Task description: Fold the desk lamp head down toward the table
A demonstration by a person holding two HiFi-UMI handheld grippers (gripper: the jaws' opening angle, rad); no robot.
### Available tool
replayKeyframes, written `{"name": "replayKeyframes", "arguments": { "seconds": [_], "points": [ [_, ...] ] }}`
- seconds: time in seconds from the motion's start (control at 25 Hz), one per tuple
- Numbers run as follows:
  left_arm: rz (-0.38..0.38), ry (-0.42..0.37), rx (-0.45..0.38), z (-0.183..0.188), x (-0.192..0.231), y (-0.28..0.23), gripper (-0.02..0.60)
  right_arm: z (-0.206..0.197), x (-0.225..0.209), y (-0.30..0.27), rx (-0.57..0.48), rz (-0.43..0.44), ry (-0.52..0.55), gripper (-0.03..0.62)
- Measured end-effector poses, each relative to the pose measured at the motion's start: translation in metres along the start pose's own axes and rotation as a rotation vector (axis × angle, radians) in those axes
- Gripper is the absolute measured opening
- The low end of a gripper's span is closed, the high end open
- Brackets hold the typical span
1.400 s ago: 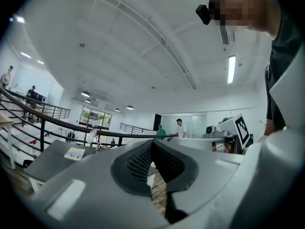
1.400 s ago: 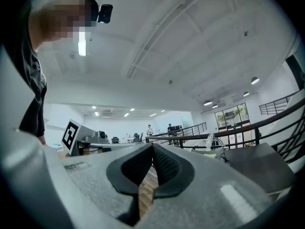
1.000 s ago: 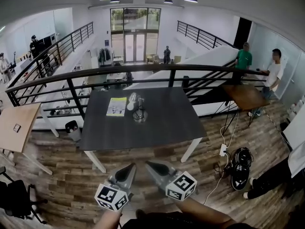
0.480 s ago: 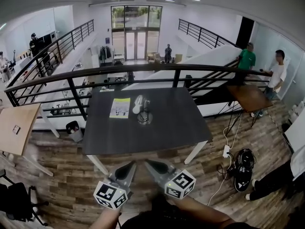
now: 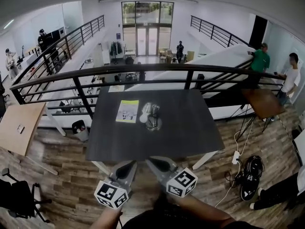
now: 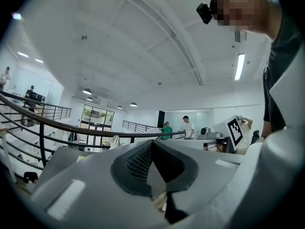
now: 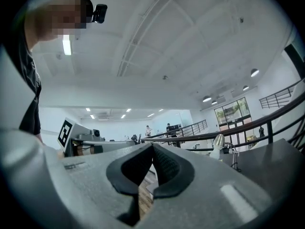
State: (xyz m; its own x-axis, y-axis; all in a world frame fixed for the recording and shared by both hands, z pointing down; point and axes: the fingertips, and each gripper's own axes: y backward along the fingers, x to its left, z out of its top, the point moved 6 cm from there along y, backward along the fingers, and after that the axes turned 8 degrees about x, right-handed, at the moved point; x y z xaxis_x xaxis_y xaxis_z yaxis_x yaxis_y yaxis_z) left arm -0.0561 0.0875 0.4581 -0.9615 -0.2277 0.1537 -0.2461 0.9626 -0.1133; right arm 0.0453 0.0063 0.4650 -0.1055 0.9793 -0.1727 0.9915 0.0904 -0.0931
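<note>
Room: bright mezzanine with a wood-plank floor [image 5: 66, 175] and a curved black metal railing [image 5: 143, 69] running behind the work area.
Surface: dark grey rectangular table [image 5: 190, 128] on white legs, at 12 o'clock from both grippers, its near edge just beyond their tips.
Task thing: silver desk lamp [image 5: 151, 116] with a round base, on the table's far half, a little left of the middle. The right gripper view shows its cone-shaped head [image 7: 219, 142] raised off the tabletop on its arm.
Beside it: yellow-green and white booklet [image 5: 127, 111], flat on the table at 9 o'clock of the lamp, close but apart from it.
Left gripper [image 5: 129, 165]: grey, low in the head view, pointing toward the table. Its own view [image 6: 151, 144] shows the ribbed black pads pressed together with nothing between them.
Right gripper [image 5: 150, 161]: just beside the left one, tip angled inward. Its own view [image 7: 152, 147] shows the jaws closed on nothing.
Gap to lamp: both grippers well apart from it, over the floor.
Floor at 3 o'clock: black backpack [image 5: 252, 171] and white power strip [image 5: 236, 156] with its cable.
Side tables: light wooden one [image 5: 19, 128] at 9 o'clock, brown one [image 5: 262, 101] at 2 o'clock.
People: one in a green shirt [image 5: 259, 61] and one in a white shirt [image 5: 289, 78] standing past the brown table.
</note>
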Motion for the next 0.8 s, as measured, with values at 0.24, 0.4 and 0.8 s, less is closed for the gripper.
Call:
{"name": "replayKeyframes", "arguments": {
  "seconds": [0.24,0.4,0.8],
  "points": [
    [0.027,0.005,-0.007,0.011,0.031,-0.058,0.002,0.012,-0.067,-0.024,0.005,0.013,-0.003,0.002],
    [0.038,0.022,0.002,0.020,0.050,-0.102,0.002,0.022,-0.115,-0.037,0.019,0.027,-0.011,0.001],
    [0.042,0.006,0.021,0.035,0.078,-0.179,0.002,0.054,-0.195,-0.060,0.027,0.054,0.005,0.002]
  ]
}}
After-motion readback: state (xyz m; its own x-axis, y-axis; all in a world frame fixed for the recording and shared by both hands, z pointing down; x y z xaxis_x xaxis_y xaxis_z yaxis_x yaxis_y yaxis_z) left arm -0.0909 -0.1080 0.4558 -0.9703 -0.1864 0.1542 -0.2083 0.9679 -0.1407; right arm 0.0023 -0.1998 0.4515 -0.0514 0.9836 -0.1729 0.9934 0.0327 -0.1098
